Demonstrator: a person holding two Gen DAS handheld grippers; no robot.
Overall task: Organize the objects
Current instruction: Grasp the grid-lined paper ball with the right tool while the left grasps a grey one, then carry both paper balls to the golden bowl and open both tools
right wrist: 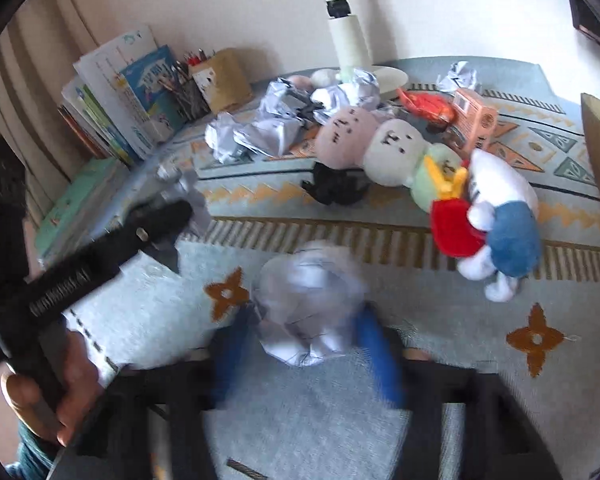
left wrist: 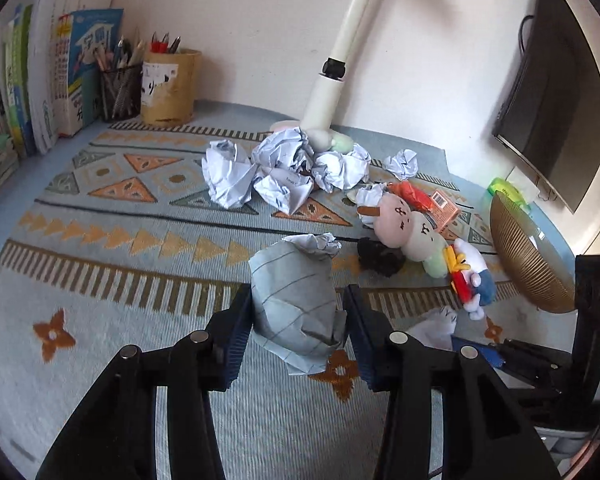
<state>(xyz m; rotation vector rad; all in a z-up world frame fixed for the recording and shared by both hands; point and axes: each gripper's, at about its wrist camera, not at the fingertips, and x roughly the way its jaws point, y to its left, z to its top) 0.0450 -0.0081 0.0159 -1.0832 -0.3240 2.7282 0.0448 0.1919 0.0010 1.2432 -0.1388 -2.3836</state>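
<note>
You are gripping a crumpled sheet of lined paper with the left gripper, its blue-padded fingers clamped on either flank of the wad, which is hanging just above the patterned cloth covering the counter. The right gripper is working on a second paper ball low in the right wrist view; the ball is sitting between the blue fingers, but motion blur is smearing them, so you cannot tell whether they are pressing on it. Both wads are looking very light, soft and springy, so they are likely yielding under pressure and may be slipping out if you pinch only a loose flap; you are better off taking them across the thickest middle of the crumple. Nothing here is fragile. More crumpled paper is waiting near the lamp base, beside a plush caterpillar, a white and blue plush and an orange carton. The carton is carrying a barcode, the books are showing large printed characters, and the tan pen holder is wearing a torn label, but none of this writing is reading clearly.
</note>
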